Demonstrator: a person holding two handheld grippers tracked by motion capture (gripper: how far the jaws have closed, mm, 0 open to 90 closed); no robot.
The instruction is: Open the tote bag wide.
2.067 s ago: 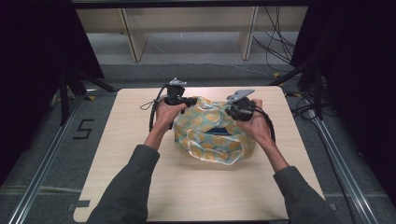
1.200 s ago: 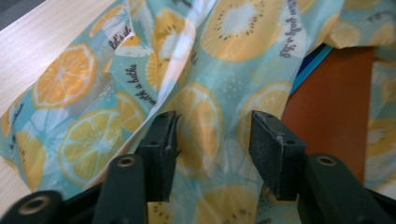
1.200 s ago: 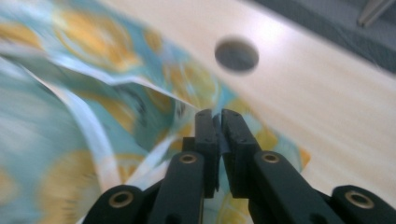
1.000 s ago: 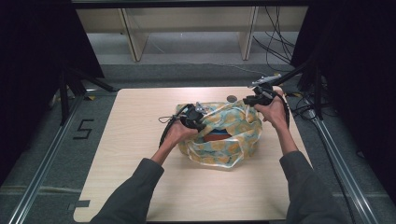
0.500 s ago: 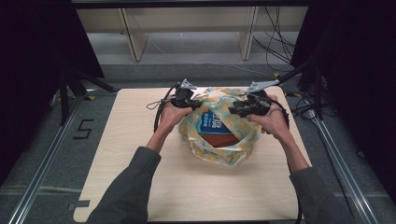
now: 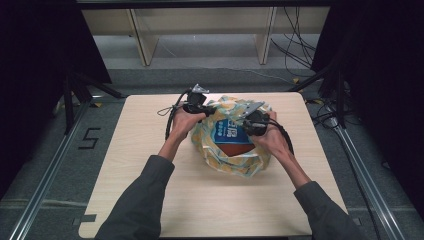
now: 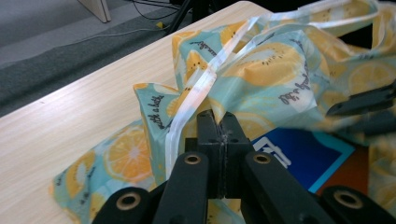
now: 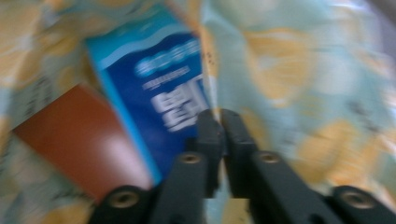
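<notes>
Bag [image 6: 235, 150] of lemon-print fabric lies on the table [image 6: 130, 165], toward the far edge and slightly right of centre. Its mouth gapes wider than half a second ago, exposing more of the blue packet [image 6: 231, 133] and the brown item [image 6: 239, 149] beneath it. Left gripper [image 6: 212, 111] sits at the bag's far-left rim, jaws clamped on a fold of fabric. Right gripper [image 6: 239, 122], now lower and nearer the packet, has just closed its jaws on the opposite rim.
</notes>
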